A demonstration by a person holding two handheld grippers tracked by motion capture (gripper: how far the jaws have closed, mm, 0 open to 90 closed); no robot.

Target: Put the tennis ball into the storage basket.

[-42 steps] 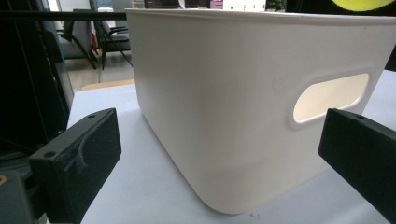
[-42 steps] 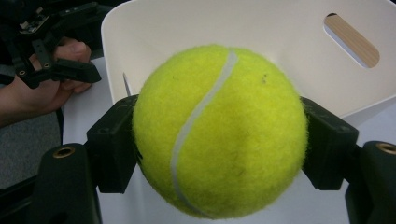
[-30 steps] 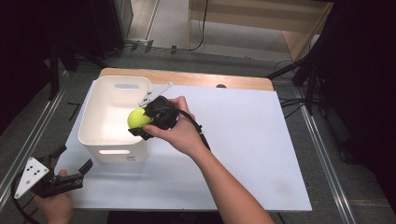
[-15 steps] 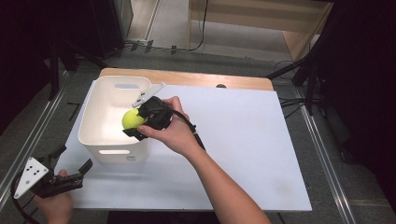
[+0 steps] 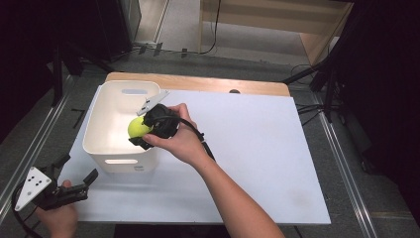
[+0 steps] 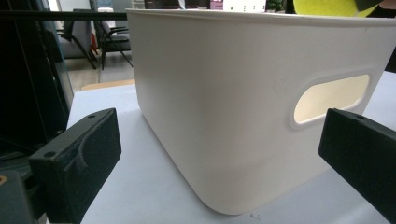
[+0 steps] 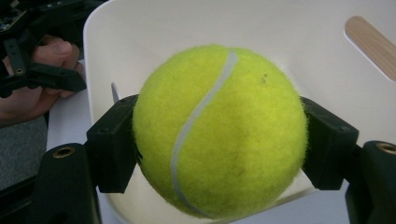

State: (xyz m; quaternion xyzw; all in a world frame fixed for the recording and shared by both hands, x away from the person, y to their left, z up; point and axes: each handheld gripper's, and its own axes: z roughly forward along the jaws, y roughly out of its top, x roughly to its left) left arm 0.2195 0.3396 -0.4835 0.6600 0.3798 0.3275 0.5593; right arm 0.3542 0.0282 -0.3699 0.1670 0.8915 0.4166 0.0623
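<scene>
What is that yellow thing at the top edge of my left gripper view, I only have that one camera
Observer: A tennis ball, clamped between the right gripper's jaws.
Operator: Is it over the bin?
Observer: Yes; the high view puts it above the white bin's open top, near the right wall.
Operator: Anything inside the bin?
Observer: The part of the floor that shows in the high view is bare.
Operator: And my gripper?
Observer: The left gripper sits open, apart from the bin's near left corner.

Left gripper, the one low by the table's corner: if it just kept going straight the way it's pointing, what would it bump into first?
Most likely the white bin. The left gripper has open jaws aimed at its near wall with the handle slot; how far off is hard to judge.
</scene>
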